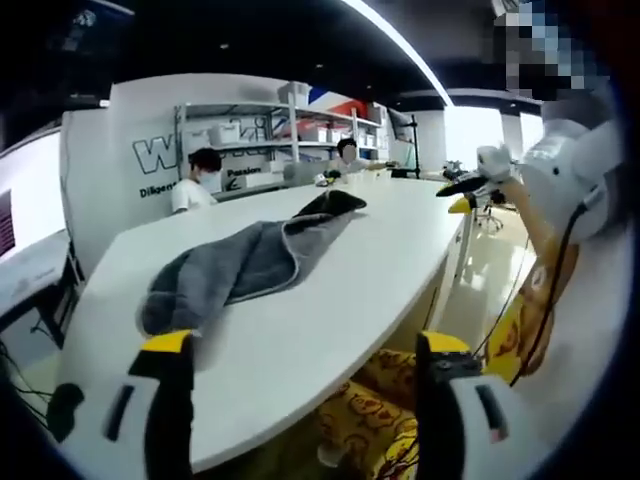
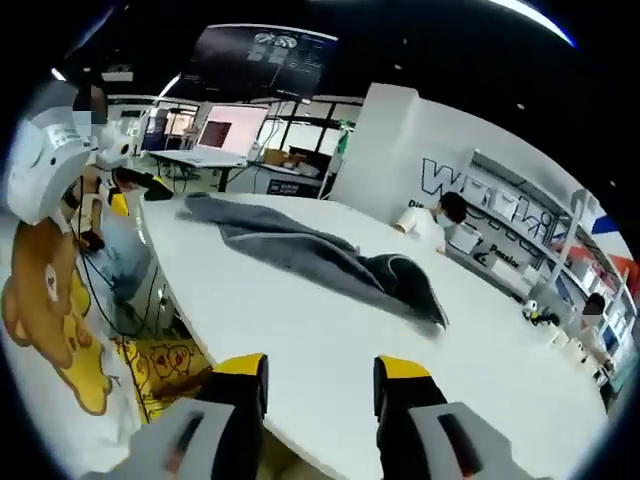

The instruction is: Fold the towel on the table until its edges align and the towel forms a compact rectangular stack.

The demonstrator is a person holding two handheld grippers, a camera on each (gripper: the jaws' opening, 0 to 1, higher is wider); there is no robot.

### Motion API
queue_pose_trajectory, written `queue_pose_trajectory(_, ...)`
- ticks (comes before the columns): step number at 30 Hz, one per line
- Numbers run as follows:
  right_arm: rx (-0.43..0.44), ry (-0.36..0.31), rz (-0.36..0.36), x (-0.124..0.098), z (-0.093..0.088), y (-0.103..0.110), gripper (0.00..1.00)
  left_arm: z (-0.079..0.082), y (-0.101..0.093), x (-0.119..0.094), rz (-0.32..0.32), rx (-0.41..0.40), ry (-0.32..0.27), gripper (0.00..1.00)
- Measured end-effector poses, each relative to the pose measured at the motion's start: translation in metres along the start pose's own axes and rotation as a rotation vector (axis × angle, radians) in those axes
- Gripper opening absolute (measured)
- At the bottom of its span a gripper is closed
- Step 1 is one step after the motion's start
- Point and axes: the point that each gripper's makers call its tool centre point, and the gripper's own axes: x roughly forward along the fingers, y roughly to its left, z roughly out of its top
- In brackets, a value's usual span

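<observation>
A grey towel [image 1: 250, 265] lies crumpled in a long strip on the white table [image 1: 340, 290], with one dark end raised at the far side. My left gripper [image 1: 303, 345] stands open at the table's near edge, short of the towel, holding nothing. In the right gripper view the towel [image 2: 320, 255] stretches across the table [image 2: 260, 310] from upper left to a rounded dark end at the right. My right gripper [image 2: 320, 370] is open above the table's edge, apart from the towel. Each gripper also appears small in the other's view: right gripper [image 1: 468, 186], left gripper [image 2: 135, 185].
The person holding the grippers wears white sleeves [image 1: 575, 165] and a bear-print apron [image 2: 45, 300]. Two people [image 1: 197, 180] sit at the table's far end before shelves [image 1: 290, 130] of boxes. Desks with a screen [image 2: 228, 135] stand beyond the table.
</observation>
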Motion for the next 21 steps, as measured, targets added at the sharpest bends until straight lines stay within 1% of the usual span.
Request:
queue_pose_trajectory(2, 0.03, -0.012, -0.006, -0.004, -0.002, 0.002, 0.5, 0.0, -0.001, -0.001, -0.002, 0.005, 0.002, 0.97)
queue_pose_trajectory(4, 0.044, -0.019, -0.025, -0.006, -0.003, 0.002, 0.58, 0.001, -0.001, -0.002, 0.0, 0.008, 0.002, 0.97)
queue_pose_trajectory(8, 0.048, -0.006, -0.035, -0.007, -0.005, 0.006, 0.72, 0.002, -0.002, -0.005, -0.001, 0.015, 0.002, 0.98)
queue_pose_trajectory(11, 0.056, 0.004, -0.024, -0.007, -0.003, 0.008, 0.83, 0.001, -0.001, -0.007, 0.002, 0.018, 0.005, 0.98)
queue_pose_trajectory(16, 0.053, 0.018, -0.03, -0.008, -0.002, 0.008, 0.93, -0.001, 0.001, -0.011, 0.016, 0.013, 0.003, 0.98)
queue_pose_trajectory(18, 0.064, 0.019, -0.024, -0.007, -0.002, 0.009, 1.0, -0.002, 0.001, -0.013, 0.021, 0.007, 0.002, 0.98)
queue_pose_trajectory(21, 0.06, 0.022, -0.024, -0.008, -0.003, 0.011, 0.99, -0.003, 0.002, -0.015, 0.028, 0.003, 0.004, 0.98)
